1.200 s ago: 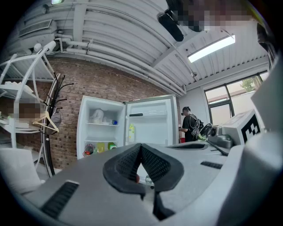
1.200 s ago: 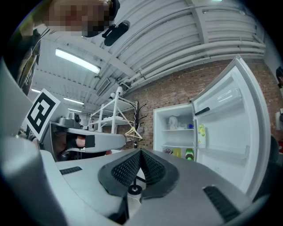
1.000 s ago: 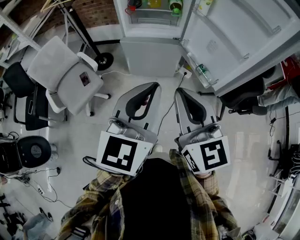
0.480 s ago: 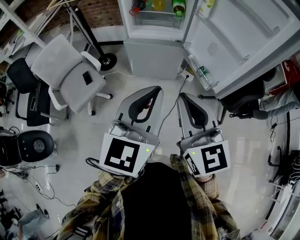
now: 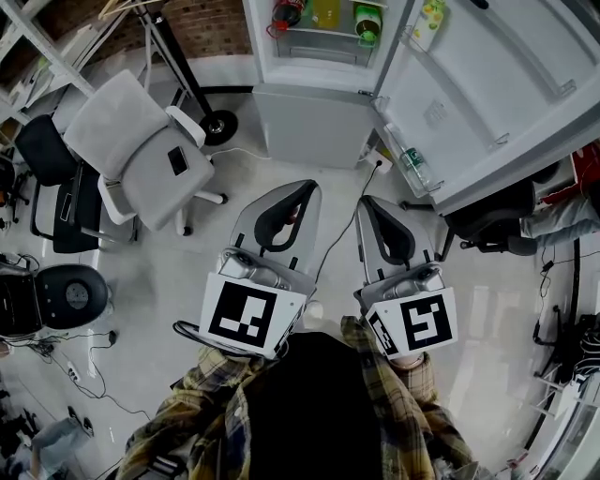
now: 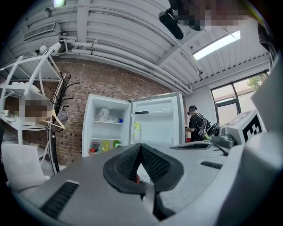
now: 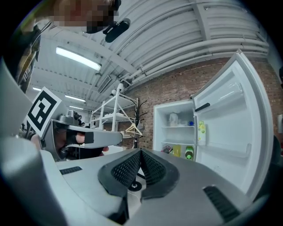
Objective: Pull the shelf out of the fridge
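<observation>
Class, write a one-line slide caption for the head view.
Left gripper and right gripper, both shut, point toward the open fridge; a chair stands left.

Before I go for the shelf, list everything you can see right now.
fridge: one, white, top centre, door open to the right
shelves: two seen, white, inside fridge
containers: three, red, yellow, green, low in fridge
door bottles: two, greenish, door racks
office chair: one, white, left of fridge
black chairs: several, at left and right edges
bystander: one, dark clothes, beyond the door
left gripper: grey, shut, empty
right gripper: grey, shut, empty
sleeves: plaid, bottom
</observation>
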The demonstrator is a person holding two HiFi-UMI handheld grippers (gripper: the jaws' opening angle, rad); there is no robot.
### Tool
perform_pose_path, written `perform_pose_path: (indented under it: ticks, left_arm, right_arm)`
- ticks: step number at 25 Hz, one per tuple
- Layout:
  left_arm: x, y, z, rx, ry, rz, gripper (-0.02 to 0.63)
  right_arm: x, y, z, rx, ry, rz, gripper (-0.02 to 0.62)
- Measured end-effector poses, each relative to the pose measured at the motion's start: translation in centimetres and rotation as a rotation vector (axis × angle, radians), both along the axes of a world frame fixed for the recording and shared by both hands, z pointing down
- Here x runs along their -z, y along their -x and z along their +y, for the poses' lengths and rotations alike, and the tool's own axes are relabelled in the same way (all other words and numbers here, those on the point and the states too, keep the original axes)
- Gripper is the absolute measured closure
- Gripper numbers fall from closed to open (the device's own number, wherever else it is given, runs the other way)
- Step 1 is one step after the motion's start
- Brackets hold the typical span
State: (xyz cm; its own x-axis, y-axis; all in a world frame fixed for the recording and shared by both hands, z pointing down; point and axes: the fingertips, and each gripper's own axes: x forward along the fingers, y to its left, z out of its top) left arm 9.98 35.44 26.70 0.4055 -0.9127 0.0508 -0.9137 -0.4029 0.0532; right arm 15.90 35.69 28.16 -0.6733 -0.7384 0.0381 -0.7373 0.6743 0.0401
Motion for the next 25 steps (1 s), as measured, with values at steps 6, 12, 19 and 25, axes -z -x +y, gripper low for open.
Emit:
perform_pose_path:
  ticks: [6,12,19,25]
  left_arm:
    - [0.2,2.2,-5.2,-0.025,-0.011,0.006,0.604]
    - [0.9,5.2,-11.9,-0.077,-0.023,0.0,0.604]
    - [0.9,10.6,-18.8,-0.113,-0.024,-0.003,0.604]
    - [-1.1,13.4,-22.7,-0.156,0.037,-0.042,0.604]
  right_arm:
    - [0.1,2.3,-4.8,-0.024,-0.005,0.002,0.578]
    - [0.6,5.6,-11.2,-0.063,-0.011,0.004,0.578]
    - [0.4,10.7,-18.3,-0.107,-0.005,0.006,0.578]
    - [-0.1,13.5,-22.5,-0.135,0.016,0.016,0.578]
